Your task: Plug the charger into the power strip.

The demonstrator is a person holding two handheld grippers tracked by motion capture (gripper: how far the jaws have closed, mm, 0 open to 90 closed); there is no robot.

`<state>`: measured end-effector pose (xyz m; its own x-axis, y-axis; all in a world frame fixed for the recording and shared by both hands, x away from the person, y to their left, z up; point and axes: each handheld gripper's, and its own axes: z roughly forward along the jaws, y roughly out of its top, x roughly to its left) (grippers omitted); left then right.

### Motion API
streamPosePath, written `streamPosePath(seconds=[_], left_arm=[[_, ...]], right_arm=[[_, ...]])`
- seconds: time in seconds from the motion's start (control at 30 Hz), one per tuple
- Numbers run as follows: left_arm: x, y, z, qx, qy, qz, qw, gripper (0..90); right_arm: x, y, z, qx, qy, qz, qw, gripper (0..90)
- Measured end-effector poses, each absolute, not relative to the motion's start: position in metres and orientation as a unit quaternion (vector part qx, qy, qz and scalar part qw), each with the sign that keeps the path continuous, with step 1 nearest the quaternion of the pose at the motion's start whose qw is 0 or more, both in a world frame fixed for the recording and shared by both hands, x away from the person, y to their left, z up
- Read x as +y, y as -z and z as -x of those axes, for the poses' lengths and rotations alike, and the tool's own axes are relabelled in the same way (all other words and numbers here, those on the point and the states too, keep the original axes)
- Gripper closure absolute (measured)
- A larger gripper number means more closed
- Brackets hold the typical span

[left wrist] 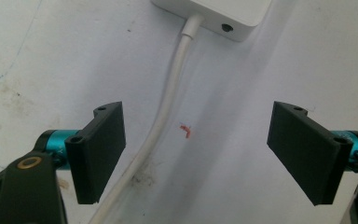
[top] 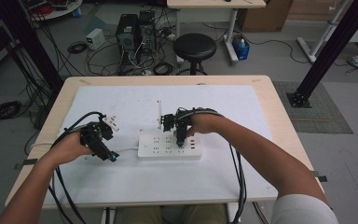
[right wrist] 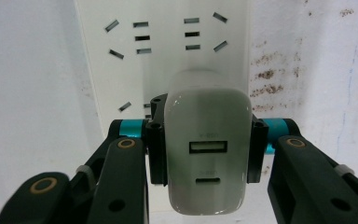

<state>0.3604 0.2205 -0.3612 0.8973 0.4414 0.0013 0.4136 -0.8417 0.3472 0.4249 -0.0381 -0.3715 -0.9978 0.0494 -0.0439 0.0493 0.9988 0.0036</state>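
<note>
Gripping a white charger (right wrist: 208, 154) with my right gripper (right wrist: 208, 149), jaws clamped on its sides, I see a rounded block with two ports facing me, standing over the white power strip (right wrist: 163, 56). My left gripper (left wrist: 196, 154) gapes empty astride the strip's cord (left wrist: 168, 102).

The light wooden surface (top: 279, 121) is carrying a big white mat (top: 135, 105) that is covering most of its top, leaving a bare wooden border showing around it. A white power strip (top: 161, 148) is lying flat on the mat near the middle, its white cord (left wrist: 165, 107) trailing off across the mat toward the left. The mat is showing brownish smudges and a tiny red scrap (left wrist: 185, 131) just beside the cord.
</note>
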Motion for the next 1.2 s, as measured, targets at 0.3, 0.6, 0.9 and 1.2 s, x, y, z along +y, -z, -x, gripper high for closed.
streamPosePath(seconds=[0.3,0.6,0.9,1.2], left_arm=[[0.218,0.360,-0.359,0.218,-0.045,-0.960,0.170,19.3],[0.218,0.354,-0.356,0.227,-0.055,-0.956,0.179,19.3],[0.220,0.348,-0.355,0.226,-0.066,-0.953,0.189,19.3],[0.226,0.339,-0.355,0.227,-0.078,-0.951,0.196,19.3]], right_arm=[[-0.044,0.375,-0.420,0.999,-0.024,-0.025,0.037,62.3],[-0.059,0.366,-0.423,0.995,-0.085,-0.032,0.030,31.8],[-0.120,0.316,-0.424,0.953,-0.225,-0.189,0.081,11.7],[-0.174,0.294,-0.414,0.935,-0.193,-0.287,0.075,0.9]])
